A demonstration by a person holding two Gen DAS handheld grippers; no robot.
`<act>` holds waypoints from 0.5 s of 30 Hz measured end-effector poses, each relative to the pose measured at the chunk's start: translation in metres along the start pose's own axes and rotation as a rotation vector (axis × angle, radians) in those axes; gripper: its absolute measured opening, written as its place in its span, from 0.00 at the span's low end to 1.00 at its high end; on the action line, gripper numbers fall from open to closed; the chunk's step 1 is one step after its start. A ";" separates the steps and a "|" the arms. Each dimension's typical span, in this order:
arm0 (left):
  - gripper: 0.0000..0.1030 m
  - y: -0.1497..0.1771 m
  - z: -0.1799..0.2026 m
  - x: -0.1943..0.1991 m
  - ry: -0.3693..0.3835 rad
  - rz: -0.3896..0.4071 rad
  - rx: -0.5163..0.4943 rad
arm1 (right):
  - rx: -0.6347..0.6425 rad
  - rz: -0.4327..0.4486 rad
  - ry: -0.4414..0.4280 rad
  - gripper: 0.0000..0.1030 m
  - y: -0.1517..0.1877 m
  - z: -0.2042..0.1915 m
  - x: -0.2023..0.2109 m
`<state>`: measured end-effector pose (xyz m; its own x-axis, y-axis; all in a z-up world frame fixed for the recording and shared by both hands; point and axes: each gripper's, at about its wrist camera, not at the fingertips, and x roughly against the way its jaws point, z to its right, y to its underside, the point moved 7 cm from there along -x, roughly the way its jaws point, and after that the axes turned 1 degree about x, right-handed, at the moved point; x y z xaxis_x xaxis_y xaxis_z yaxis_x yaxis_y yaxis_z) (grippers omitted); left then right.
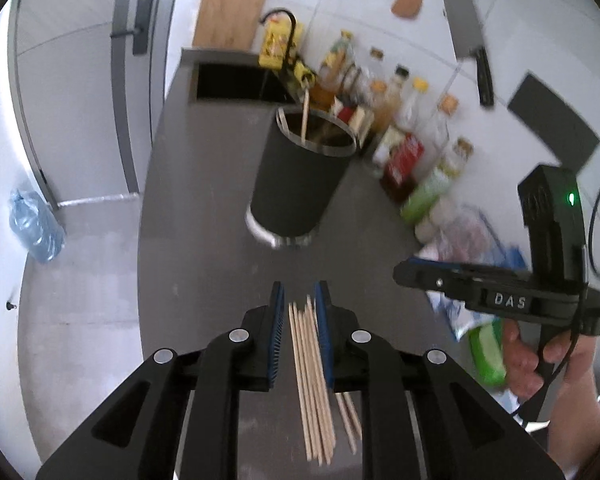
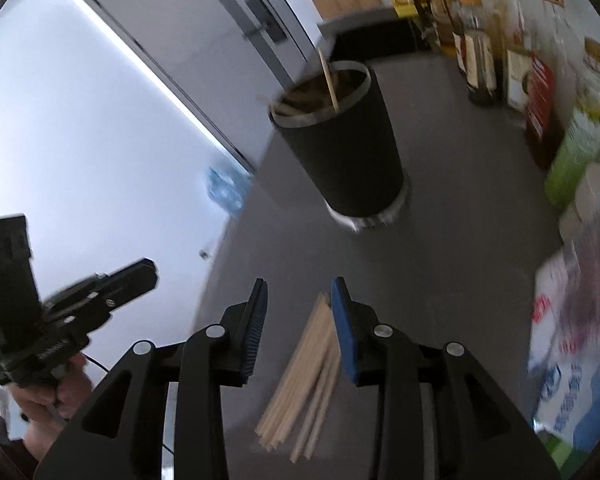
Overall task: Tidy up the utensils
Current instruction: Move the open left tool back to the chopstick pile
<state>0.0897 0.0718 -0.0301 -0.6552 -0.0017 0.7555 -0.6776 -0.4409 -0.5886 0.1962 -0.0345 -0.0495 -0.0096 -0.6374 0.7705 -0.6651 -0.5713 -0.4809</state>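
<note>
grey counter (image 1: 204, 184), chopsticks (image 1: 312, 376) lying loose. left gripper (image 1: 300, 300) slightly parted around them, right gripper (image 2: 300, 292) half open, gripping nothing. best pinched mid-bundle, then lifted to black holder (image 1: 300, 180).

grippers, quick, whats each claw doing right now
left claw: open, chopsticks lying between its fingers, not pinched.
right claw: open, the chopsticks under it, gripping nothing.

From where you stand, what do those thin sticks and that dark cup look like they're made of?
The sticks look like bare wood or bamboo: pale tan, matte, thin and straight. The cup looks like metal in a matte black coat or sleeve, with a shiny silvery rim and base showing; which of the two is unclear.
</note>
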 end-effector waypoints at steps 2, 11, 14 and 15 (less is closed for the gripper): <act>0.15 0.016 0.001 -0.003 0.014 -0.036 -0.007 | -0.004 -0.020 0.011 0.34 0.012 0.002 -0.001; 0.15 0.063 0.005 -0.014 0.040 -0.158 -0.038 | -0.010 -0.161 0.071 0.41 0.058 0.001 -0.023; 0.24 0.077 0.001 -0.022 0.033 -0.209 -0.031 | -0.042 -0.200 0.084 0.41 0.069 0.001 -0.033; 0.26 0.080 0.000 -0.023 0.034 -0.212 -0.023 | -0.056 -0.216 0.088 0.41 0.072 0.003 -0.037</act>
<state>0.0506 0.0369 -0.0952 -0.5077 0.1192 0.8532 -0.8087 -0.4072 -0.4244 0.1510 -0.0536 -0.1133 0.0742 -0.4544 0.8877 -0.6989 -0.6587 -0.2788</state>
